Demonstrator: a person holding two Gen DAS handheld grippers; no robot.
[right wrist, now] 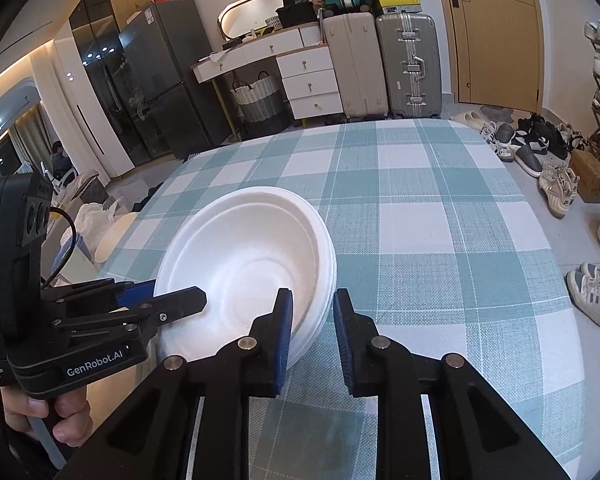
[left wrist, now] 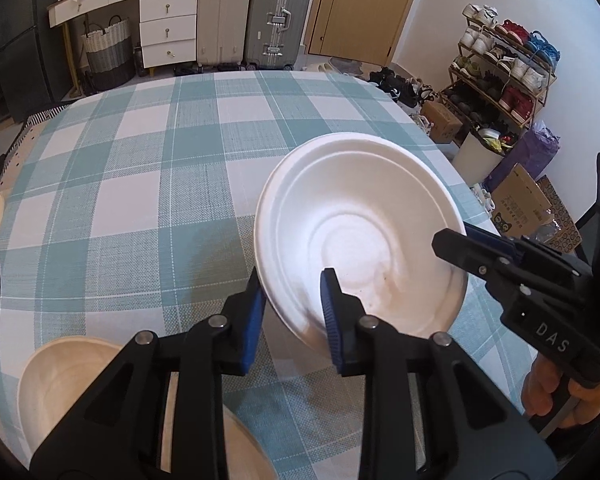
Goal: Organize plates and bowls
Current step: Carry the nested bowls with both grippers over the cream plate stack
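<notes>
My left gripper (left wrist: 294, 312) pinches the near rim of the stack of white foam bowls (left wrist: 360, 236); my right gripper (right wrist: 314, 332) clamps the opposite rim, fingers narrow. Stack tilted, above the teal-and-white checked tablecloth (left wrist: 140, 184). Pale wooden bowl (left wrist: 60, 384) rests nearby.

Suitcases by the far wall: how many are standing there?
2 on the floor: a cream suitcase beside the white drawers, and a silver suitcase right of it, near the door. A teal one may be stacked behind.
</notes>
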